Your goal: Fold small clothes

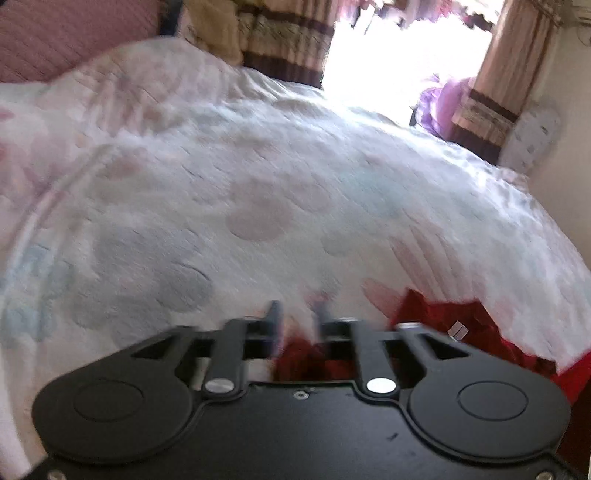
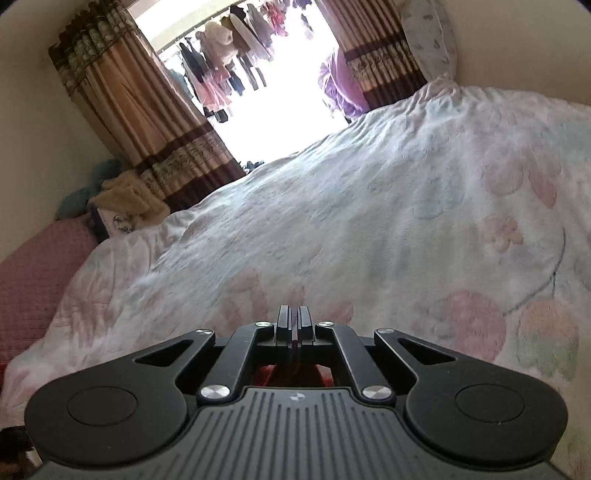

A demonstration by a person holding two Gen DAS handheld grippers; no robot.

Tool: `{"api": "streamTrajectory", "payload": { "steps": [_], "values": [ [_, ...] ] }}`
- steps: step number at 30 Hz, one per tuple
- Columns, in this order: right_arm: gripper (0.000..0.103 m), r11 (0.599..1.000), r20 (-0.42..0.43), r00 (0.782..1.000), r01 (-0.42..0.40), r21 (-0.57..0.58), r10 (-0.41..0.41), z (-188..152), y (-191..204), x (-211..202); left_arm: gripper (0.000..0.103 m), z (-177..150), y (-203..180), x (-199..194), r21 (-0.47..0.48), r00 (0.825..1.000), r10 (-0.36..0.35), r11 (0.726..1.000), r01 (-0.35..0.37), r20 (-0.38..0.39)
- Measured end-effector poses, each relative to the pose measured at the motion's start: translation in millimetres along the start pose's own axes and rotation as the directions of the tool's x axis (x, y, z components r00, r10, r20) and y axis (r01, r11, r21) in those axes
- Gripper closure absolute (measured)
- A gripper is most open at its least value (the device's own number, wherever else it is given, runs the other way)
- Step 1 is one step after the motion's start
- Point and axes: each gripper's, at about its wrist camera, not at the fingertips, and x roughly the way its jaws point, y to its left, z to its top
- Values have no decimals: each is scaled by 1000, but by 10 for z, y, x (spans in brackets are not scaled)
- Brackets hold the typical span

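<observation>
A small red garment (image 1: 458, 332) lies on the flowered bedspread (image 1: 258, 184), low and right in the left wrist view; part of it sits under the gripper body. My left gripper (image 1: 298, 314) is open, its fingers apart just above the cloth's left part; the view is blurred. My right gripper (image 2: 294, 317) is shut on a thin edge of the red garment (image 2: 293, 373), which shows between and beneath the jaws. The bedspread (image 2: 369, 221) spreads out ahead of it.
Brown striped curtains (image 2: 147, 122) frame a bright balcony opening with hanging clothes (image 2: 229, 62). A pink quilted headboard or cushion (image 1: 66, 33) and a beige plush heap (image 2: 125, 199) lie at the bed's far side. A purple bundle (image 1: 443, 103) sits by the right curtain.
</observation>
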Motion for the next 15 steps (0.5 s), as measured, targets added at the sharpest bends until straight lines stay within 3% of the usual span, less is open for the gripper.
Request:
{"api": "streamTrajectory", "payload": {
  "steps": [1,3,5,7,9,12,15],
  "values": [
    [97,1000,13,1000,-9,-21,9,5,6,33,54,-7,37,-41,-6,1000,16,1000,-16,16],
    [62,999,-1,1000,12,-42,-12,13,-21,54,53,-49,108,-80,-3,1000,6,1000,-6,7],
    [47,999,-9,1000,20,-41,-20,-22,-81,-30,53,-166,177,-116,26,999,-9,1000,10,-34],
    [45,998,-29,1000,8,-68,-10,-115,-154,-165,53,-311,223,-132,60,997,-21,998,25,-71],
    [34,992,-83,996,18,-128,-28,-243,-225,-273,52,-468,266,-119,110,994,-30,993,41,-105],
    [34,968,-139,985,62,-242,-98,-429,-320,-352,52,-647,312,-3,172,987,4,985,24,-163],
    [34,948,-199,966,98,-301,-163,-586,-373,-342,52,-742,409,140,118,974,-26,992,53,-223]
  ]
}}
